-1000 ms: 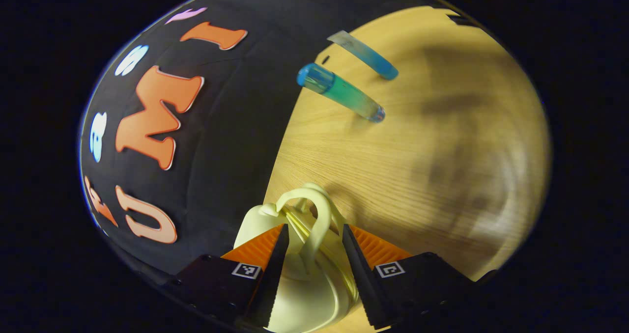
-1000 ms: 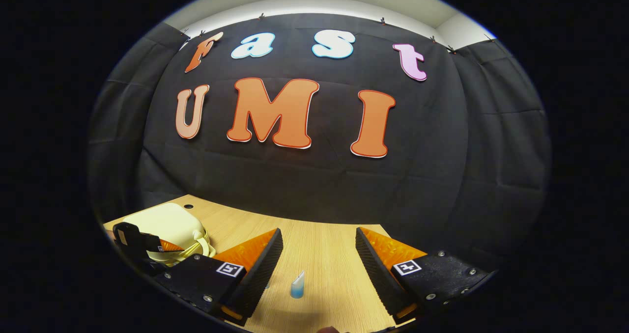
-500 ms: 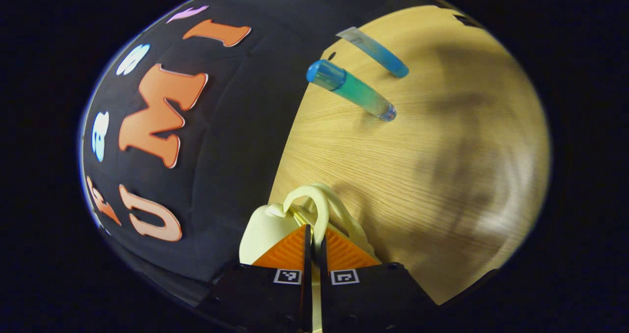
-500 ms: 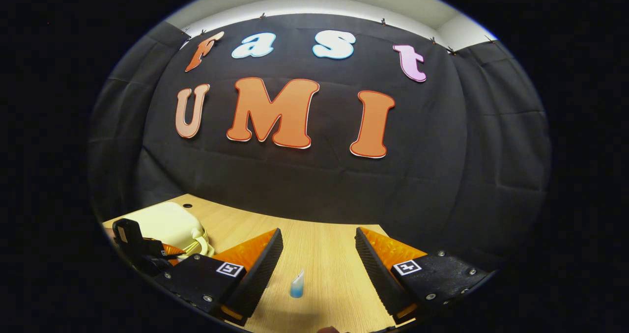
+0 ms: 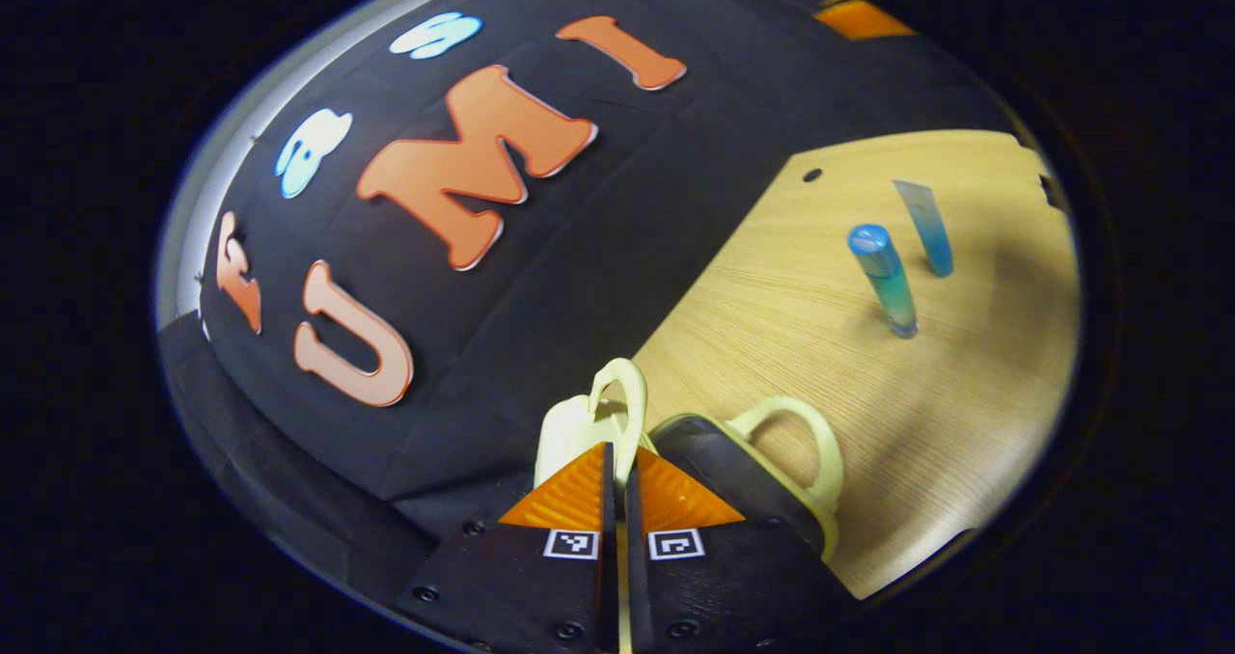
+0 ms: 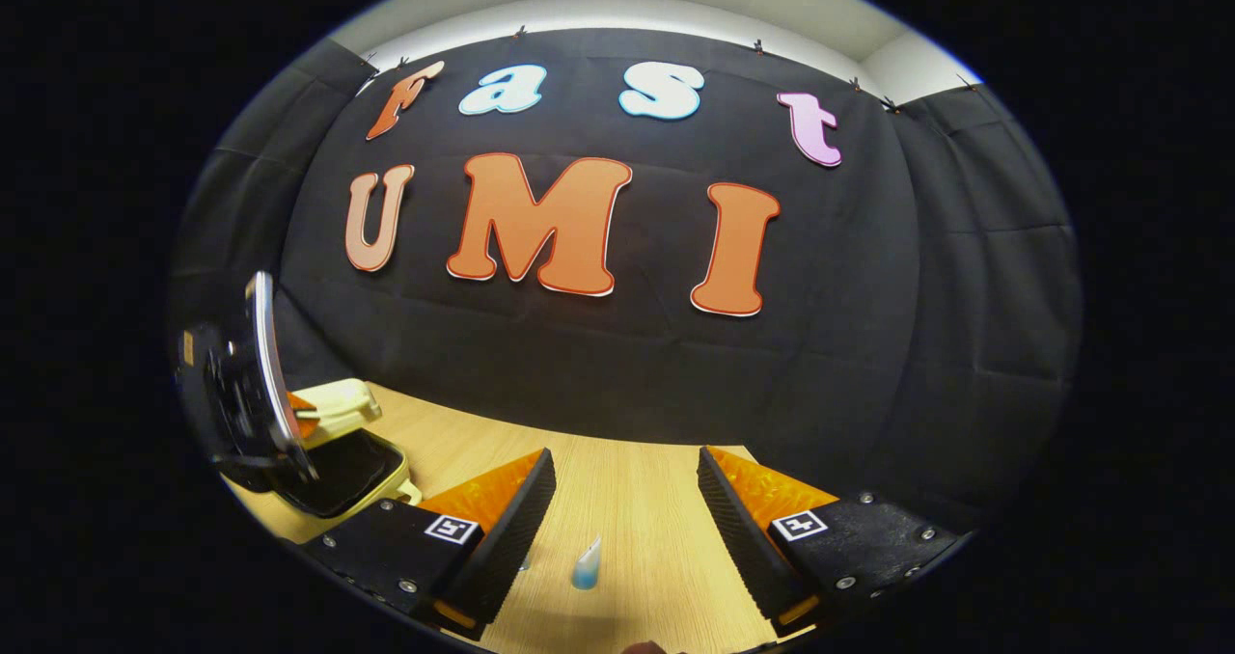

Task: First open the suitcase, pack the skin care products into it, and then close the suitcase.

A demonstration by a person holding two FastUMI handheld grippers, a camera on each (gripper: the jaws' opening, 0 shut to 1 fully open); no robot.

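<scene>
The left gripper (image 5: 617, 461) has its fingers pinched on one cream handle (image 5: 625, 398) of the suitcase (image 5: 743, 471). The lid is raised, and the dark interior is exposed beside a second handle (image 5: 806, 432). Two skin care products stand well apart from the suitcase on the counter (image 5: 772, 316): a blue-capped bottle (image 5: 883, 278) and a blue tube (image 5: 928, 228). The right gripper (image 6: 625, 509) is held with fingers spread, gripping nothing, above the counter with the tube between them.

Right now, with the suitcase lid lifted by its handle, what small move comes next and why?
Probably keep swinging the lid handle back: the left gripper is shut on it, the suitcase gapes only partway, and both tubes stand unpacked.
</scene>
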